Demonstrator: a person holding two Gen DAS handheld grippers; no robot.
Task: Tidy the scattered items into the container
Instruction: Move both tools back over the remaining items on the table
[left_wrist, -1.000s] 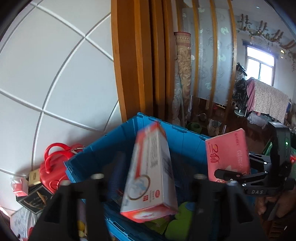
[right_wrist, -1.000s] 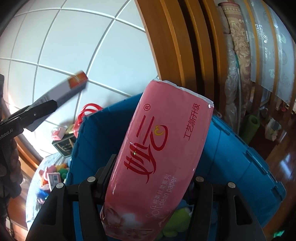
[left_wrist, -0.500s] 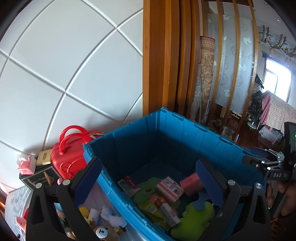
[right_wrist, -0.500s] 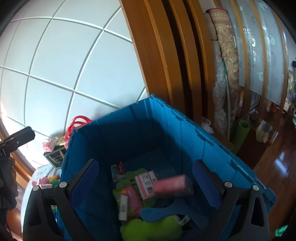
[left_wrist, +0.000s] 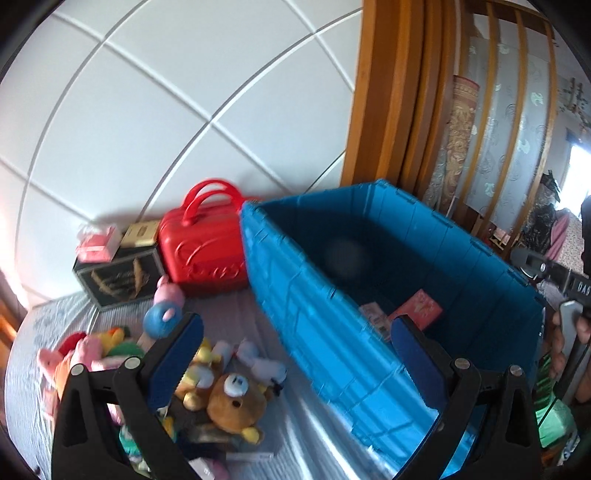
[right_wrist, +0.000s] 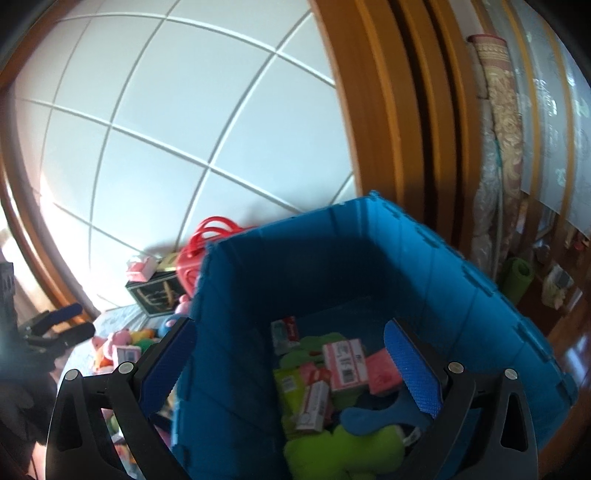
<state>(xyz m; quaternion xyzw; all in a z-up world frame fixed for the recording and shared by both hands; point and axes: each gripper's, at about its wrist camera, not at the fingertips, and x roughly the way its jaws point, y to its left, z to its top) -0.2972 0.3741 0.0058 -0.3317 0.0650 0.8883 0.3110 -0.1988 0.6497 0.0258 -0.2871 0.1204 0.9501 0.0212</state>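
Both grippers have just spread their jaws wide and hold nothing: the left gripper (left_wrist: 295, 354) straddles the blue crate's (left_wrist: 295, 295) near wall above scattered plush toys (left_wrist: 236, 398), the right gripper (right_wrist: 291, 362) hangs over boxes (right_wrist: 345, 363) and, seemingly, a green plush (right_wrist: 343, 450) inside

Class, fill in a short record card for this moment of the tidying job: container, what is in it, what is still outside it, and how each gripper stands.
container: blue crate, open-topped
inside: pink tissue pack, small boxes, green plush
still outside: brown bear plush and other soft toys, left of the crate
beside: red case
left gripper: open, empty
right gripper: open, empty
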